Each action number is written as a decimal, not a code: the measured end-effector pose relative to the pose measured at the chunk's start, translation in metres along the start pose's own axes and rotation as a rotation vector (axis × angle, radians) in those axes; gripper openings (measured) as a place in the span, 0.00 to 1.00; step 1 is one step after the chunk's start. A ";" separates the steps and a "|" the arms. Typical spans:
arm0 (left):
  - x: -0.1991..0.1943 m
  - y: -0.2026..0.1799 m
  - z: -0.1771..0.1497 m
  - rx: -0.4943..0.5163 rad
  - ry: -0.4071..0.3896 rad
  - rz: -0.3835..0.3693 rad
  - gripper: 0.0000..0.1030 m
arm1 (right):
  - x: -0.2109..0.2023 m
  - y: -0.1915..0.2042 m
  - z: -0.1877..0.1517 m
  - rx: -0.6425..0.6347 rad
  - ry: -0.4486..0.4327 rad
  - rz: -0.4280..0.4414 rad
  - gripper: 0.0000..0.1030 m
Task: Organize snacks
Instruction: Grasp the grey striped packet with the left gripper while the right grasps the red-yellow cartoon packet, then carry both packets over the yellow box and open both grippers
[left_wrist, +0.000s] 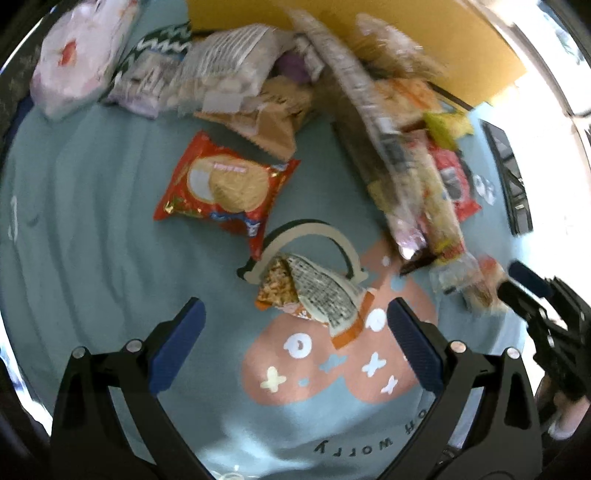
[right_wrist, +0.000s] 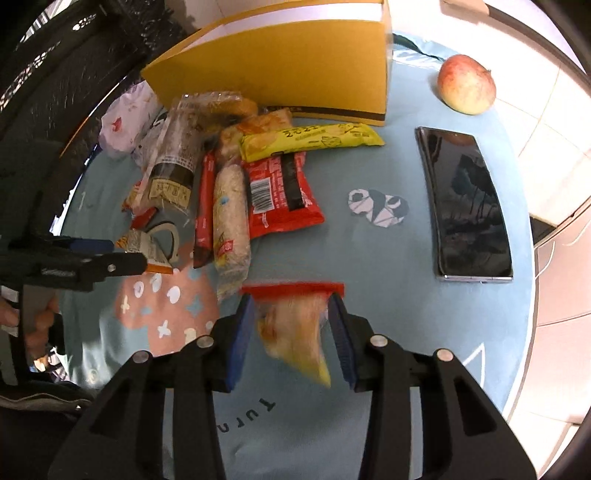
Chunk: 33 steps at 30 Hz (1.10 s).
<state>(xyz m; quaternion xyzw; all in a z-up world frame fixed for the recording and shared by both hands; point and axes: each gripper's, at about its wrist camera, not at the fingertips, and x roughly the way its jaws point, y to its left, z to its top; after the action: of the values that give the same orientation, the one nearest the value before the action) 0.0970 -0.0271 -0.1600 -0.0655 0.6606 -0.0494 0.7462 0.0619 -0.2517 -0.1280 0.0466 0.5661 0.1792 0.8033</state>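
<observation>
Blue-padded right gripper (right_wrist: 291, 332) clamps a red-topped snack bag (right_wrist: 295, 325) above the light-blue cloth (right_wrist: 369, 314). Left gripper (left_wrist: 295, 328) hangs with jaws wide, nothing between the pads, over an orange cereal bar (left_wrist: 306, 291). Remaining snacks (right_wrist: 229, 166) lie heaped before a yellow box (right_wrist: 280, 70); a phone (right_wrist: 465, 206) and apple (right_wrist: 466, 84) sit well apart.

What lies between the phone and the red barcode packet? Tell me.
Only bare blue cloth with a printed panda patch between phone and red barcode packet, in the right wrist view.

Phone (right_wrist: 467, 206) lies right of snack pile (right_wrist: 236, 177), box (right_wrist: 280, 70) behind
</observation>
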 end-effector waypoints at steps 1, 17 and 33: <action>0.003 0.001 0.001 -0.014 0.006 0.009 0.96 | 0.000 0.001 -0.001 -0.001 0.001 0.002 0.40; 0.015 -0.015 -0.003 0.081 -0.003 -0.004 0.35 | 0.016 0.010 -0.012 -0.102 0.040 -0.155 0.66; -0.031 0.019 -0.020 0.102 -0.078 -0.079 0.24 | -0.016 0.003 0.007 0.051 -0.007 0.005 0.47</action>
<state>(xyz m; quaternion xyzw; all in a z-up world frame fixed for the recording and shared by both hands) 0.0736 -0.0040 -0.1353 -0.0554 0.6248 -0.1099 0.7711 0.0635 -0.2534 -0.1107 0.0690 0.5677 0.1665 0.8032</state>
